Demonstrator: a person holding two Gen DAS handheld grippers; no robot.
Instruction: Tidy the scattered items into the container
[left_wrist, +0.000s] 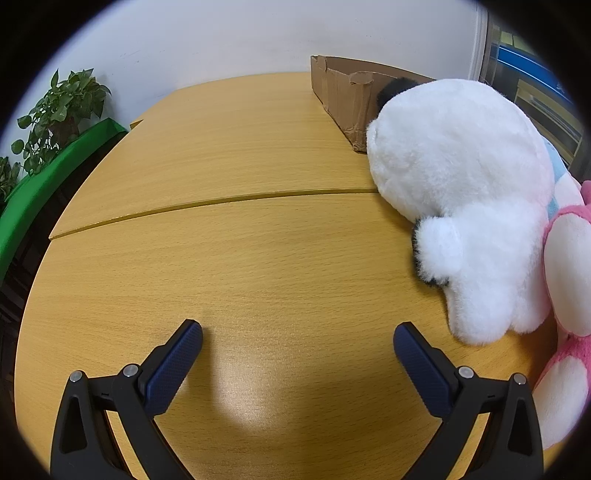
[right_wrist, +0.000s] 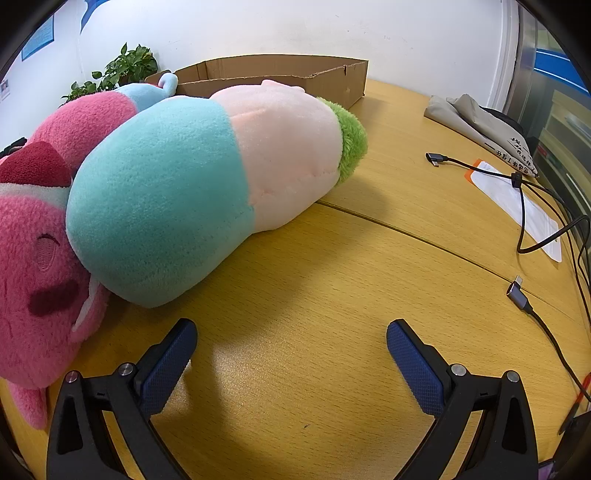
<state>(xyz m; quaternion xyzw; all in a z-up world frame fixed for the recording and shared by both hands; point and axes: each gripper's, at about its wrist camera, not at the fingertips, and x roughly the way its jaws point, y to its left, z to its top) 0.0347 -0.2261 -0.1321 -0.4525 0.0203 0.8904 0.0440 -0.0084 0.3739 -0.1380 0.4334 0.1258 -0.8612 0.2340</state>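
Note:
A white plush toy (left_wrist: 458, 184) lies on the wooden table (left_wrist: 240, 258) at the right of the left wrist view, with a pink plush (left_wrist: 569, 280) beside it. A cardboard box (left_wrist: 347, 96) stands behind them. My left gripper (left_wrist: 297, 334) is open and empty over bare table, left of the white plush. In the right wrist view a teal, pale pink and green plush (right_wrist: 207, 177) lies in front of the cardboard box (right_wrist: 347, 79), touching the pink plush (right_wrist: 40, 236) at the left. My right gripper (right_wrist: 291, 332) is open and empty, just in front of the teal plush.
Black USB cables (right_wrist: 524, 206) and a white paper sheet (right_wrist: 517, 199) lie at the table's right side, with a grey folded cloth (right_wrist: 476, 118) behind. A potted plant (left_wrist: 55, 118) and a green surface (left_wrist: 44, 181) stand beyond the table's left edge.

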